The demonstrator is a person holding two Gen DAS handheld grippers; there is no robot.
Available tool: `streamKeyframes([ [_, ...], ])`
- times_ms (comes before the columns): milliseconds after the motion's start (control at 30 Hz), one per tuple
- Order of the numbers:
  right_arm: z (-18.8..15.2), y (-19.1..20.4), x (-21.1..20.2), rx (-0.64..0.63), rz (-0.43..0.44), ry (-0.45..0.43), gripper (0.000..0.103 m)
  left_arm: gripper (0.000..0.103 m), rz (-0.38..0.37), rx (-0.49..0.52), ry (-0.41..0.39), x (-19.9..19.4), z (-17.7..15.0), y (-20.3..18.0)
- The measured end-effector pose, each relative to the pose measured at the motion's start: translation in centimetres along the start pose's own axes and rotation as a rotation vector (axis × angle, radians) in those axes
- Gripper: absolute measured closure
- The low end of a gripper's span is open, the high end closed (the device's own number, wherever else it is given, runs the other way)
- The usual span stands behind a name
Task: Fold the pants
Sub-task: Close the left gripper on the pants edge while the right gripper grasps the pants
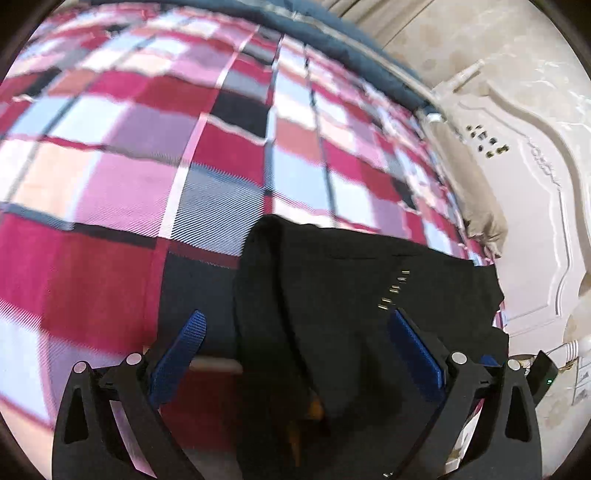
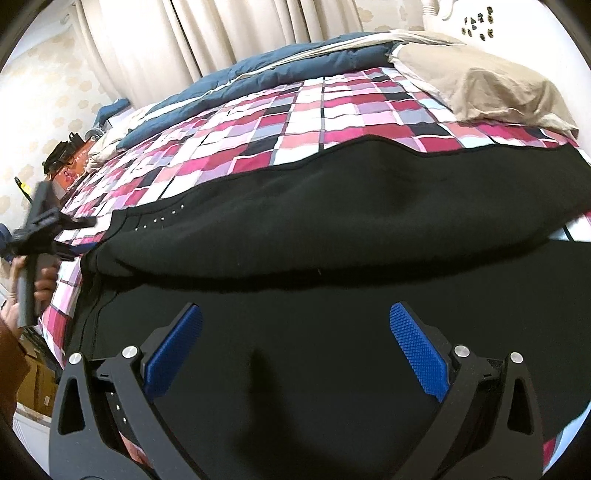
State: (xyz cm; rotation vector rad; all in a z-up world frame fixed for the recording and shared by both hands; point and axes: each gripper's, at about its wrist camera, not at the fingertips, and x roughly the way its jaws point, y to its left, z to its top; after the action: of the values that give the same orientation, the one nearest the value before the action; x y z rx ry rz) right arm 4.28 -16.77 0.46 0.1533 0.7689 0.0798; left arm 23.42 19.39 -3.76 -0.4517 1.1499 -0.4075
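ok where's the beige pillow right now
In the right wrist view the beige pillow lies at the upper right on the plaid bedspread, just beyond the black pants, below the white headboard.

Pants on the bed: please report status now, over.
Left gripper open, over the pants' end. Right gripper open, nothing held. Black pants lying across checked bedsheet, partly folded over. Pillow beyond, not obstructing.

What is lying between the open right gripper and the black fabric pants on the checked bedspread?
Nothing visible. The right gripper hangs open directly over the black fabric pants, with only bare black cloth between its blue pads. The beige pillow lies farther back on the checked bedspread, apart from the gripper.
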Motion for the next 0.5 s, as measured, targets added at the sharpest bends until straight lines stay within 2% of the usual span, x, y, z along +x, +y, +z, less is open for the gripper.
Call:
streamKeyframes([
  [67, 0.5, 0.0, 0.2, 0.004, 0.02, 0.002, 0.002, 0.006, -0.034, 0.006, -0.001, 0.6, 0.4, 0.1],
  [167, 1.4, -0.3, 0.7, 0.005, 0.077, 0.015, 0.002, 0.006, -0.17, -0.004, -0.013, 0.9, 1.0, -0.1],
  [267, 3.2, -0.7, 1.2, -0.005, 0.179, 0.029, 0.002, 0.007, -0.203, 0.001, -0.006, 1.6, 1.2, -0.4],
  [333, 5.1, -1.4, 1.3, -0.008, 0.27, 0.023, 0.002, 0.033, -0.191, 0.039, 0.0, 2.0, 1.3, -0.9],
  [367, 5.9, -1.6, 1.3, -0.015, 0.304, 0.021, 0.002, 0.06, -0.185, 0.04, 0.019, 2.4, 1.4, -0.9],
  [400, 7.1, -2.0, 1.5, -0.028, 0.329, 0.02, 0.002, 0.07, -0.177, 0.005, 0.058, 3.2, 1.5, -0.3],
  [500, 11.1, -3.0, 2.7, -0.113, 0.318, 0.01, 0.002, 0.078, -0.179, -0.031, 0.085, 3.9, 2.1, 0.6],
])
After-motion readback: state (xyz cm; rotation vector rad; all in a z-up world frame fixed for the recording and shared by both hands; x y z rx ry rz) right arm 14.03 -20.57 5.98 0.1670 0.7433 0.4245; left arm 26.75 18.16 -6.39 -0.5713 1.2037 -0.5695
